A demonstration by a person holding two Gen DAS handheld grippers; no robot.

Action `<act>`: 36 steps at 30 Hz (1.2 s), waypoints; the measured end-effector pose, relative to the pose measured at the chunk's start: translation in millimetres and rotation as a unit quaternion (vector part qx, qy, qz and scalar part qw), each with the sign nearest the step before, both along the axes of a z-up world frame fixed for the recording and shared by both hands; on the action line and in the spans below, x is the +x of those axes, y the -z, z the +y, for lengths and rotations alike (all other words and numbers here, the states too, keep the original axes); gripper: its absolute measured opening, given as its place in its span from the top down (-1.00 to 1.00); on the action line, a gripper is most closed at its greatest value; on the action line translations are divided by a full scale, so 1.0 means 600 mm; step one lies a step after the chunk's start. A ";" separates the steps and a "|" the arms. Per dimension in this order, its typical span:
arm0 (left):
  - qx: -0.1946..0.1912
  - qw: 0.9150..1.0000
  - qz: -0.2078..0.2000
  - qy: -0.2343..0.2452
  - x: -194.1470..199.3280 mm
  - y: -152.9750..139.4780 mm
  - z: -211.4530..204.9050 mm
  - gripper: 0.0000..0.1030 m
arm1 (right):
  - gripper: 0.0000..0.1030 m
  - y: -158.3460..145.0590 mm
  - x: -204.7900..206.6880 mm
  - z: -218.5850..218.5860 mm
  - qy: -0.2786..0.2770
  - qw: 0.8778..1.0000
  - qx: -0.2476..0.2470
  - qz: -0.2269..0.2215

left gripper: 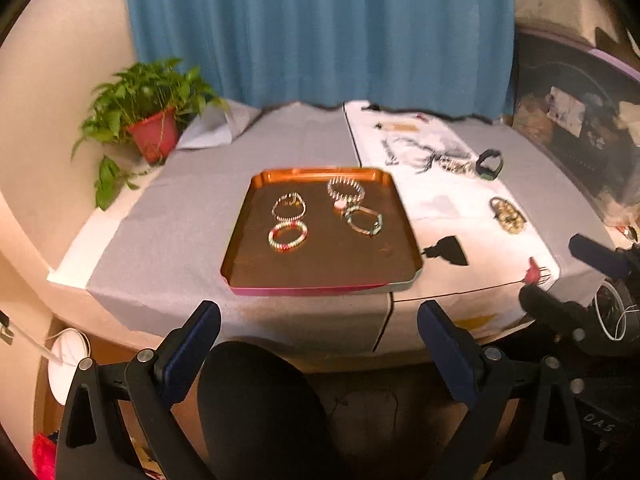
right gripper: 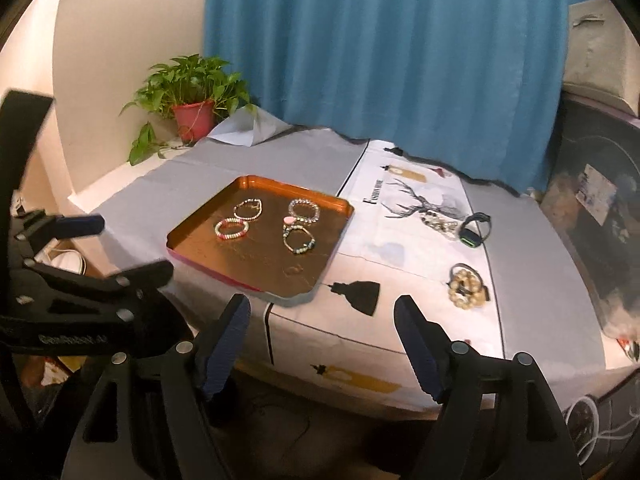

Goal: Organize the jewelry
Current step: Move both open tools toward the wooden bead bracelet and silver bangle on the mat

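We read the copper tray as the collecting place: four beaded bracelets already lie flat in it, spaced apart in two rows, none overlapping. They are a pale-bead bracelet and a pink one on the left, and a silvery one with a pink charm and a green-stone one on the right. The near half of the tray is bare, so there is room for more.

What is left sits on the printed white cloth to the right: a chunky cream-bead bracelet nearest us, a black wristband with a green edge farther back, and a small tangle of beads just beside it. We judge these are the next to go across.

Both claws are off the near edge of the worktop, pointing down toward it. The left claw has its jaws wide apart and holds nothing; the right claw is likewise parted and empty.

The tray's raised rim is the one lip to clear. The potted plant and blue curtain stand well back, so the reach is open.
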State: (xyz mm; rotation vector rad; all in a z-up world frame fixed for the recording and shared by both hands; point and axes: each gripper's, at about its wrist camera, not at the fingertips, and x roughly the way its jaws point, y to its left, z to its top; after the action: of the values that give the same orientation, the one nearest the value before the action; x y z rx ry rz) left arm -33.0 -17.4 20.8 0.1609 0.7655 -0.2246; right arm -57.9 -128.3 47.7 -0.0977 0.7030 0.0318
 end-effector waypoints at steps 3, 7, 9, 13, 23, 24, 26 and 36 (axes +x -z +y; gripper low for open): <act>-0.001 1.000 0.000 0.001 -0.019 -0.004 -0.002 -0.92 | -0.46 -0.007 -0.019 0.000 -0.002 1.000 0.001 -0.008; 0.013 1.000 -0.004 0.003 -0.036 -0.005 -0.007 -0.92 | -0.46 -0.009 -0.037 0.004 -0.005 1.000 0.004 -0.011; 0.016 1.000 -0.008 0.003 -0.042 -0.006 -0.009 -0.92 | -0.46 -0.009 -0.044 0.004 -0.005 1.000 0.006 -0.012; 0.014 1.000 -0.008 0.002 -0.047 -0.008 -0.009 -0.92 | -0.46 -0.011 -0.051 -0.001 -0.003 1.000 0.009 -0.016; 0.004 1.000 0.016 0.023 -0.031 -0.001 -0.050 -0.92 | -0.46 0.001 -0.069 -0.068 0.050 0.998 0.022 -0.024; 0.005 0.999 0.019 0.026 -0.026 0.001 -0.059 -0.92 | -0.46 0.005 -0.069 -0.082 0.060 0.998 0.025 -0.021; 0.007 0.999 0.027 0.039 -0.012 0.008 -0.084 -0.92 | -0.46 0.016 -0.067 -0.120 0.090 0.995 0.034 -0.014; -0.017 0.987 0.065 0.146 0.115 0.057 -0.279 -0.92 | -0.46 0.068 -0.029 -0.332 0.209 0.977 0.037 0.009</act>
State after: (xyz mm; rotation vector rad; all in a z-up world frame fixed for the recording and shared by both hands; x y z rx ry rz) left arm 36.0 -184.9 -13.6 0.2287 0.8665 -0.5298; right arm -75.6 -327.8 6.9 0.1237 0.7290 -0.3453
